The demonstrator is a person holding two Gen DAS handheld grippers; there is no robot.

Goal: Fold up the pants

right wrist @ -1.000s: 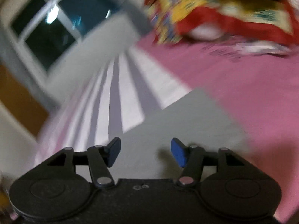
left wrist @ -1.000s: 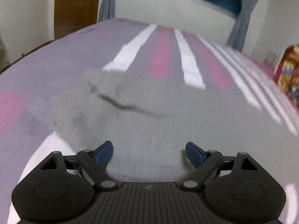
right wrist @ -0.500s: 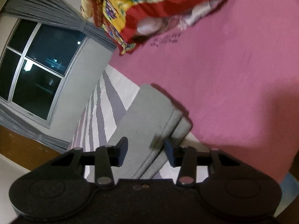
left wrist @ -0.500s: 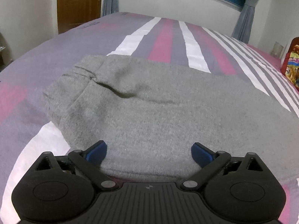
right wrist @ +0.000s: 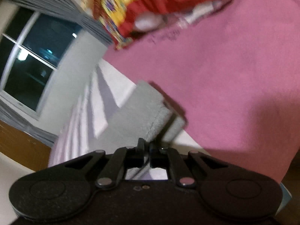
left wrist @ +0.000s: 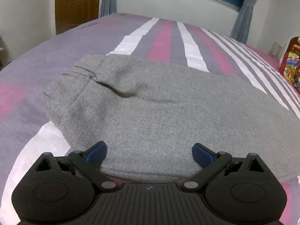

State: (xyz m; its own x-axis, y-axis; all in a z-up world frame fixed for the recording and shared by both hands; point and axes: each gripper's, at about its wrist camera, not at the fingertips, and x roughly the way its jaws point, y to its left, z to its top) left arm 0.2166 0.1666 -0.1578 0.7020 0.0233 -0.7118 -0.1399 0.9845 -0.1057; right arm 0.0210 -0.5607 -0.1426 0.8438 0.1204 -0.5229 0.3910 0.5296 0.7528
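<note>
The grey pants (left wrist: 153, 105) lie flat across the striped bed, their waistband end at the left in the left wrist view. My left gripper (left wrist: 149, 152) is open, its blue fingertips spread just over the near edge of the pants, holding nothing. In the right wrist view the leg end of the pants (right wrist: 142, 112) runs away from me, its cuffs stacked. My right gripper (right wrist: 147, 146) is shut on the edge of the pants near the cuffs.
The bed sheet (left wrist: 165, 37) has purple, pink and white stripes, and a plain pink area (right wrist: 234, 75) by the cuffs. A red and yellow blanket (right wrist: 159, 5) lies beyond the cuffs and shows at the right edge (left wrist: 290, 65). A window, curtains and wooden door stand behind.
My right gripper has closed from open onto the pants' edge near the cuffs. My left gripper stayed open, pulling back slightly along the near edge.
</note>
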